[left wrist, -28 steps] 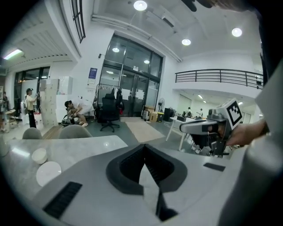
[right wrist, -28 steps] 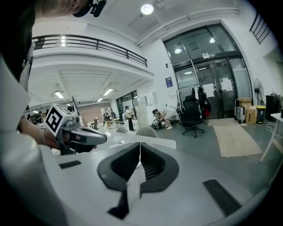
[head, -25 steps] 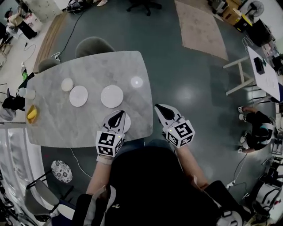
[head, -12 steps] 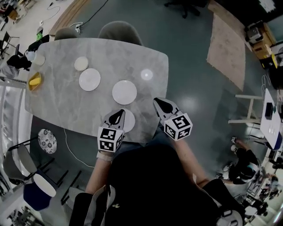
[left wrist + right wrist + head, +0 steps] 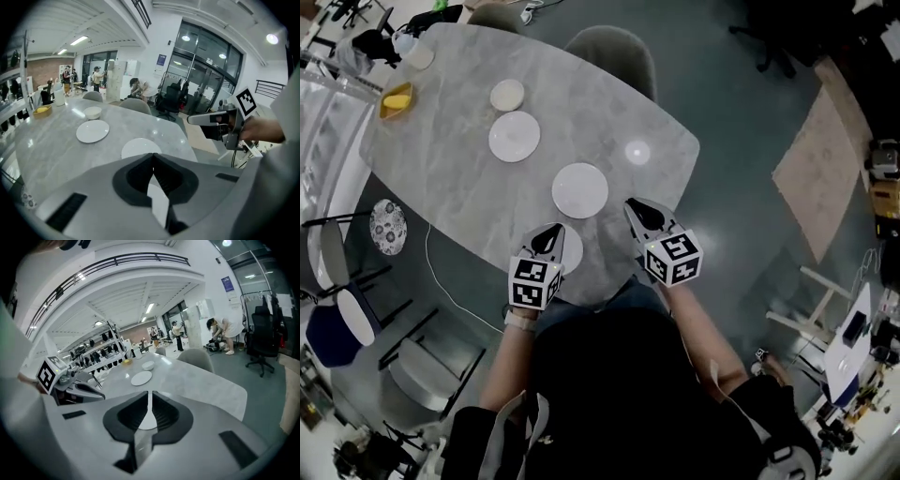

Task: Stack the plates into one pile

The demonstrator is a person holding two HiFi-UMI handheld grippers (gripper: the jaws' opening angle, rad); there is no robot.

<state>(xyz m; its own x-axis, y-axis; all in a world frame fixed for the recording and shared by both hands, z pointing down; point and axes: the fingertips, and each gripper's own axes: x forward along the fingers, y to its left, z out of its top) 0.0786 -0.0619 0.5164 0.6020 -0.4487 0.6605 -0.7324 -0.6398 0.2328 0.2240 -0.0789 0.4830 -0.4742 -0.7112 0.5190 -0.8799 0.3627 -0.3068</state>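
Note:
Several white plates lie apart on the grey marble table (image 5: 450,178): a small one (image 5: 507,94), a medium one (image 5: 514,136), a larger one (image 5: 579,190), and a near one (image 5: 572,251) by the front edge. My left gripper (image 5: 551,231) hovers over the near plate, jaws together and empty. My right gripper (image 5: 637,208) is shut and empty over the table's near right edge, beside the larger plate. In the left gripper view the jaws (image 5: 153,157) point at the larger plate (image 5: 140,147). In the right gripper view the shut jaws (image 5: 149,394) face the medium plate (image 5: 141,378).
A yellow bowl (image 5: 397,98) and a white cup (image 5: 418,56) stand at the table's far left end. Grey chairs (image 5: 619,47) are tucked in on the far side. A patterned dish (image 5: 387,226) sits on a chair left of the table. People are in the background.
The head view has swung, so the table now runs diagonally. Both grippers have come down and forward; the right one, earlier off the table's edge, is now over the tabletop.

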